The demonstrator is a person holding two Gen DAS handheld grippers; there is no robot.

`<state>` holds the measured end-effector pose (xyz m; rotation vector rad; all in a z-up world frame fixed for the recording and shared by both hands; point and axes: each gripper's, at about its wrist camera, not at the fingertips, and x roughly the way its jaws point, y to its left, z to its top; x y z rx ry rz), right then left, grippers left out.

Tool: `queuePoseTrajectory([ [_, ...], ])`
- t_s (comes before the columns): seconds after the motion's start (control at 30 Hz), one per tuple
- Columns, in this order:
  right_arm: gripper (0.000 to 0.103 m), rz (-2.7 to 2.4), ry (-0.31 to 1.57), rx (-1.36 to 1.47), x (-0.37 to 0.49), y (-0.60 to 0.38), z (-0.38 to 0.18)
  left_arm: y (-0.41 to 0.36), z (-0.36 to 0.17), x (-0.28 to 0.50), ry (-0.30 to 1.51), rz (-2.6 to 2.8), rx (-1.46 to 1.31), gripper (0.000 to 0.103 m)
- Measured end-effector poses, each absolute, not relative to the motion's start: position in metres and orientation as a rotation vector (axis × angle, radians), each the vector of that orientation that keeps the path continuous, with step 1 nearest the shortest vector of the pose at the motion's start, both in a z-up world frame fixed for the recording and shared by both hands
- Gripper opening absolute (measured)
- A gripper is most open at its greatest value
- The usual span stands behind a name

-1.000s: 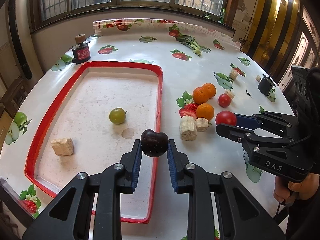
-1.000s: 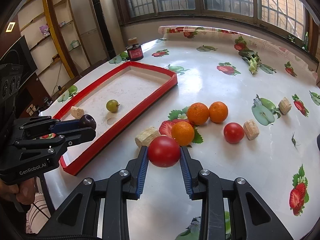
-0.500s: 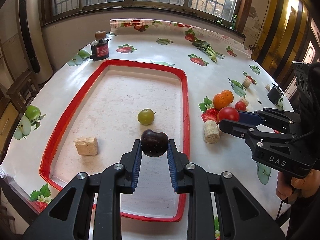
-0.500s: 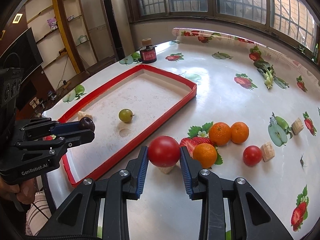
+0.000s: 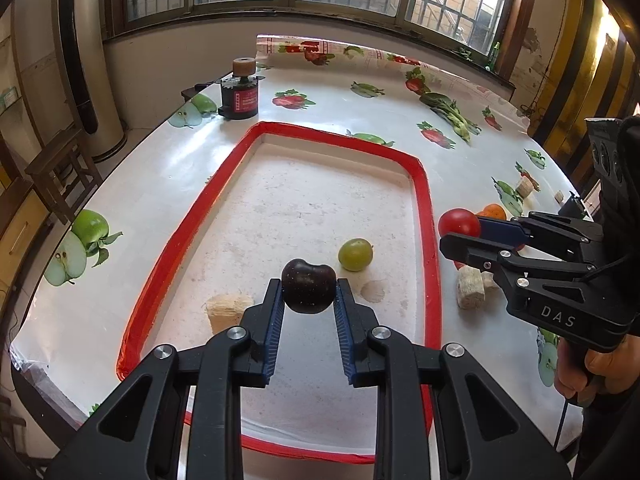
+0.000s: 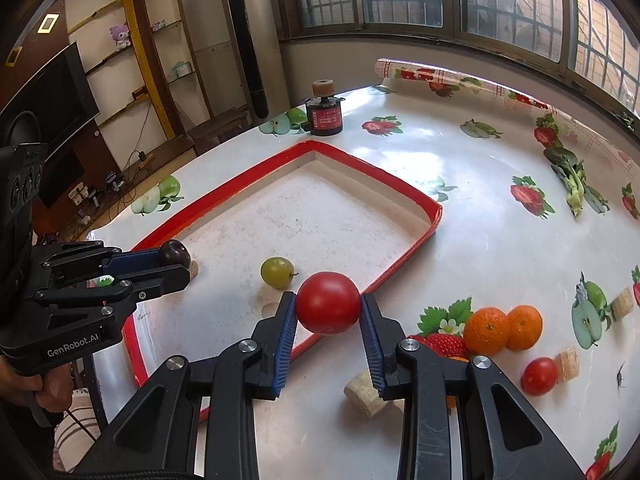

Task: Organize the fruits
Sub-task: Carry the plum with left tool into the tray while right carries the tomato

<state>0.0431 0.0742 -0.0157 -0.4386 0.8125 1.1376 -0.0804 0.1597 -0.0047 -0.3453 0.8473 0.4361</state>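
My left gripper [image 5: 308, 294] is shut on a dark plum [image 5: 308, 286] and hangs over the red-rimmed tray [image 5: 424, 200]. In the right wrist view the same left gripper [image 6: 176, 258] and dark plum [image 6: 174, 251] show at the tray's left side. My right gripper [image 6: 328, 306] is shut on a red tomato [image 6: 328, 302] above the tray's near rim [image 6: 400, 264]; the left wrist view has this right gripper [image 5: 460, 230] and tomato [image 5: 459, 222] just outside the tray's right rim. A green grape [image 5: 355, 254] [image 6: 277, 273] lies inside the tray.
A pale cork-like block [image 5: 228, 306] lies in the tray. On the fruit-print tablecloth sit two oranges [image 6: 486, 330], a small tomato [image 6: 540, 376] and more pale blocks [image 6: 364, 394]. A dark jar [image 6: 326, 114] stands behind the tray. A hand [image 5: 600, 368] holds the right tool.
Both grippers have moved leftward across the table with their fruit. The plum is now well over the tray and the tomato has reached the tray's rim.
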Motion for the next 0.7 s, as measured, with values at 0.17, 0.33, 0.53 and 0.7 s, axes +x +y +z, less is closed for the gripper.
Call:
queuePoseTrajectory([
  [0.17, 0.032, 1.147, 0.822, -0.449, 0.05, 0.092, -0.02, 0.172, -0.006, -0.075, 0.852, 0.449, -0.351, 0.022],
  [0.33, 0.032, 1.153, 0.824, -0.455, 0.058, 0.109, -0.022, 0.185, -0.008, -0.068, 0.86, 0.46, -0.356, 0.022],
  [0.53, 0.032, 1.154, 0.837, -0.475, 0.071, 0.132, -0.029, 0.199, -0.013, -0.053, 0.878, 0.464, -0.364, 0.022],
  [0.7, 0.032, 1.144, 0.856, -0.496, 0.081, 0.15, -0.039, 0.207, -0.022, -0.037, 0.909, 0.475, -0.36, 0.022],
])
